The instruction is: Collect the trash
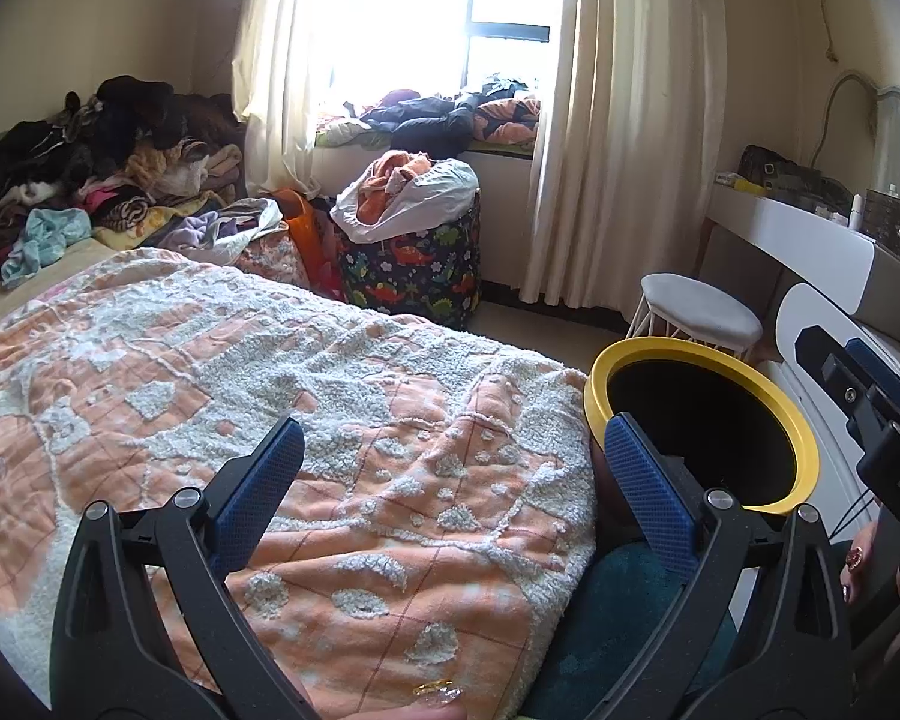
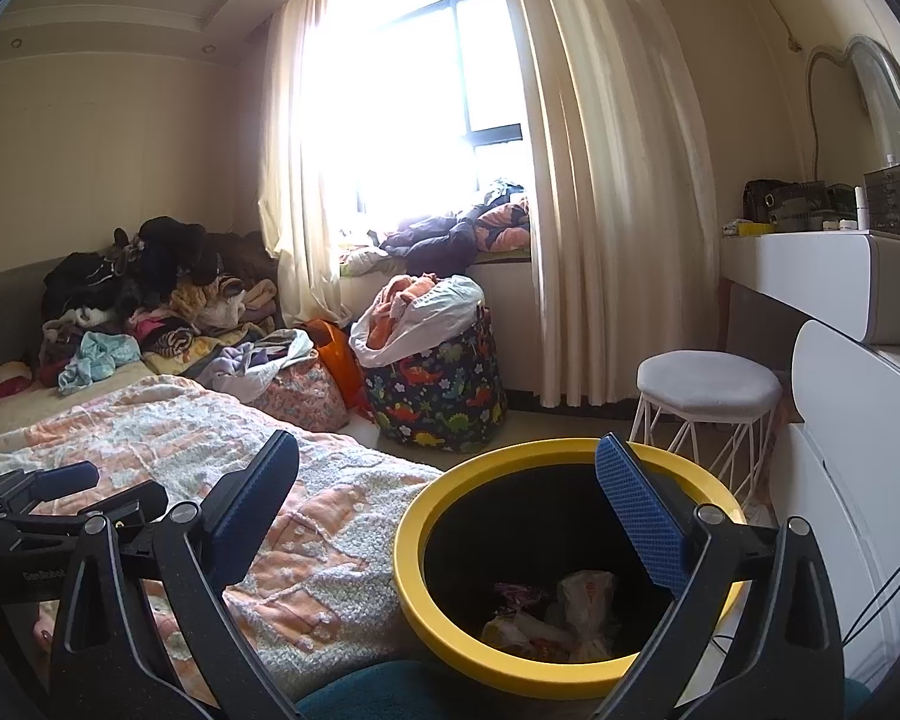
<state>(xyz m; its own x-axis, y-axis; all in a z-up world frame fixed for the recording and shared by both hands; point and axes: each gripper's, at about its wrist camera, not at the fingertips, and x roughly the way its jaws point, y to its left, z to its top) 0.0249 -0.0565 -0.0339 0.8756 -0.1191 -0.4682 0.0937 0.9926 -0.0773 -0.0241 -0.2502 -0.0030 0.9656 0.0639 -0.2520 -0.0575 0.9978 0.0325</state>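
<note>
While both tongs hang wide apart and empty, judge the step as between pickups: look for the next scrap before moving. Left gripper (image 1: 450, 468) spread over the quilted bed cover (image 1: 270, 390), nothing between its blue pads (image 1: 642, 480). Right gripper (image 2: 450, 510) likewise fully spread, holding nothing, its right pad over the mouth of the yellow-rimmed bin (image 2: 408, 570).

Trash already collected: crumpled wrappers (image 2: 576, 600) lying at the bottom of the bin, below and between the right tongs' fingers. No loose trash plainly visible on the cover ahead of the left tongs; something small and yellowish right at its base, too unclear to name. Best done by sweeping the view low and slow across the bed, closing only once a scrap sits squarely between the pads, then carrying it rightward to the bin just beside the bed's edge.

Ahead of both tongs, well apart: a heap of clothes (image 1: 90, 180) at the far end of the bed, a dinosaur-print hamper (image 1: 414, 258), a white stool (image 2: 708, 384) beyond the bin, a white dresser (image 2: 810, 270) off to the right. Fluffy cover likely to snag a pad; right tongs close beside the left, so risk of knocking together.
</note>
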